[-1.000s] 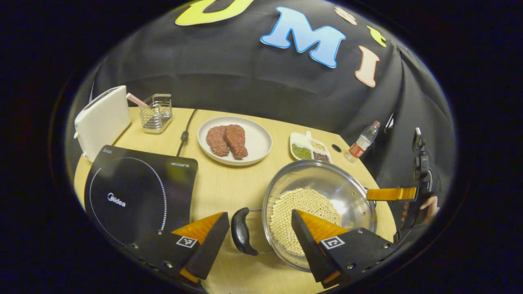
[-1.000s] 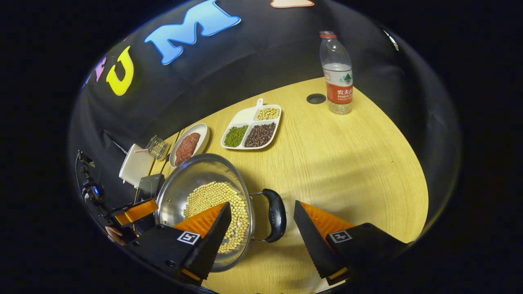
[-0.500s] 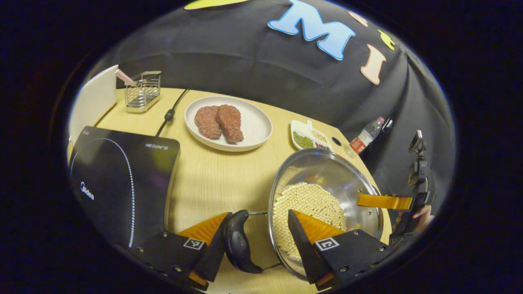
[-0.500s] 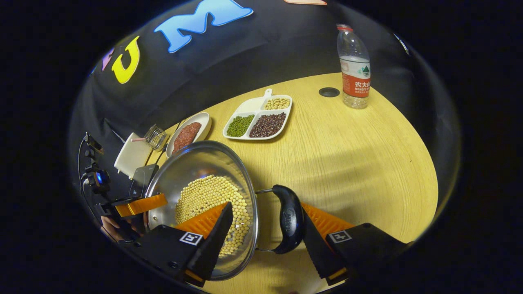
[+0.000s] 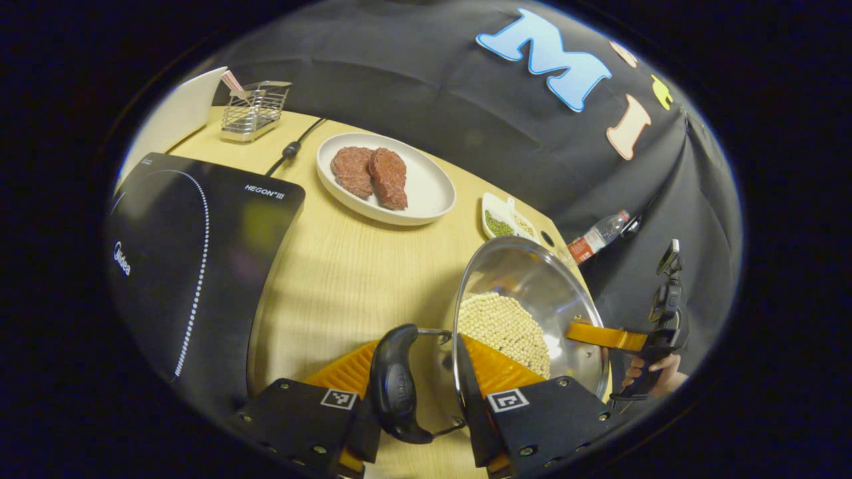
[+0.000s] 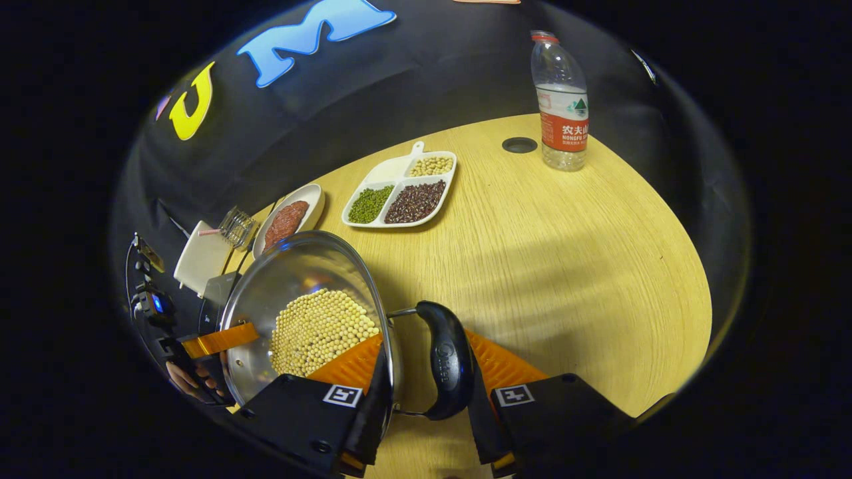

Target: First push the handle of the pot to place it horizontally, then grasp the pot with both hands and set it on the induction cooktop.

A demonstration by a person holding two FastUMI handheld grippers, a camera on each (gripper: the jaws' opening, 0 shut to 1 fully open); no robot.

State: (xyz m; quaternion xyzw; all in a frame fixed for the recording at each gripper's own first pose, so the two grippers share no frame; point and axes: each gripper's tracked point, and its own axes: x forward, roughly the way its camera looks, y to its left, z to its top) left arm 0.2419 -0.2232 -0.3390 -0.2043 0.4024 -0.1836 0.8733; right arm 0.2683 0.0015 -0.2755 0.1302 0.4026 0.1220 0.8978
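Both grippers are clamping the pot [image 5: 532, 299] low in frame: left gripper [image 5: 416, 392] gripping one handle [image 5: 396, 386], right gripper [image 6: 426, 386] gripping the other handle [image 6: 449, 359].

Polished, mirror-bright metal for the pot [image 5: 532, 293], with reflections across its inner wall; smooth, glossy dark plastic for the pot handle [image 6: 447, 359]. Pale wood-grain finish, matt, on the desk [image 6: 566, 239]. Glossy black glass-like top on the induction cooktop [image 5: 193, 266]. Smooth white glazed look to the plate [image 5: 426, 193] and the divided dish [image 6: 399, 193]. Thin shiny wire for the metal basket [image 5: 256, 110]. Clear plastic for the bottle [image 6: 561, 100], with a paper-like label. Ridged, rough-looking inner pads [image 5: 492, 369] on the claw.
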